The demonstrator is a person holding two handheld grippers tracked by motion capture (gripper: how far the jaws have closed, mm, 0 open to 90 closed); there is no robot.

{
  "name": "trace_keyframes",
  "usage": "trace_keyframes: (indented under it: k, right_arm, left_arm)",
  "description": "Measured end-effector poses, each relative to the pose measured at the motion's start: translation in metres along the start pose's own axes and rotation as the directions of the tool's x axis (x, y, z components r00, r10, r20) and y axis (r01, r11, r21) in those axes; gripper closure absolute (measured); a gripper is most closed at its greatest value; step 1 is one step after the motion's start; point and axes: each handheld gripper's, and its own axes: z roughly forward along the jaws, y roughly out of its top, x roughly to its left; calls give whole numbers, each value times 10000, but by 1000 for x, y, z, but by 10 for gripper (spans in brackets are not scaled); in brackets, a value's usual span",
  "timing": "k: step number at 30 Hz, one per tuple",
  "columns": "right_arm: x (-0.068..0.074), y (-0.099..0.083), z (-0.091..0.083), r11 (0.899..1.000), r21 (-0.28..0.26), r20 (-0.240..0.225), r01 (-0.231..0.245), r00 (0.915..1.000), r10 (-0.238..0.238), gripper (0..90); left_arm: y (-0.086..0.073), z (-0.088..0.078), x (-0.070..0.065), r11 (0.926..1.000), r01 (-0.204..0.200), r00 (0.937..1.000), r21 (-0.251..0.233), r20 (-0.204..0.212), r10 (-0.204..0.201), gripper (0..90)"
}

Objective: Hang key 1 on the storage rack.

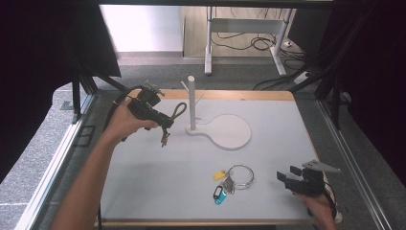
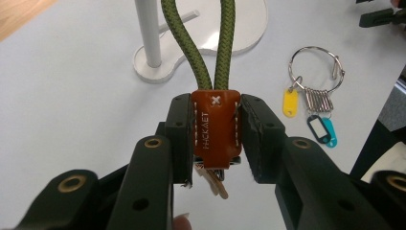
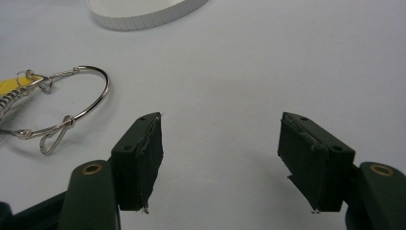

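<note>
The left gripper [image 2: 216,139] is clamping the brown leather tab [image 2: 216,125] of a keychain, lifted just left of the white peg stand [image 1: 192,103], with the green cord loop [image 1: 179,110] reaching toward the stand's post and a key [image 1: 164,139] dangling below the jaws. The right gripper [image 3: 220,158] is resting with its jaws spread wide and nothing between them, on the table [image 1: 158,182] well to the near right of the stand. A metal key ring [image 1: 241,176] with yellow, blue and black tags is lying flat on the table in front of the stand's round base, just left of the right gripper.
</note>
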Motion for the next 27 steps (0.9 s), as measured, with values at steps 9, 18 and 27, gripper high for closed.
trace_keyframes:
  k: [9, 18, 27]
  right_arm:
    - [0, 1, 1, 10000, 25, 4, 31, 10000, -31, 320]
    - [1, 1, 3, 9999, 89, 7, 63, 10000, -63, 321]
    - [1, 1, 4, 9999, 60, 86, 133, 9999, -133, 326]
  left_arm:
    - [10, -5, 13, 9999, 139, 9999, -81, 52, -139, 671]
    - [14, -11, 30, 9983, 437, 9990, -376, 122, -433, 671]
    - [21, -14, 42, 9988, 473, 9986, -155, -221, -477, 671]
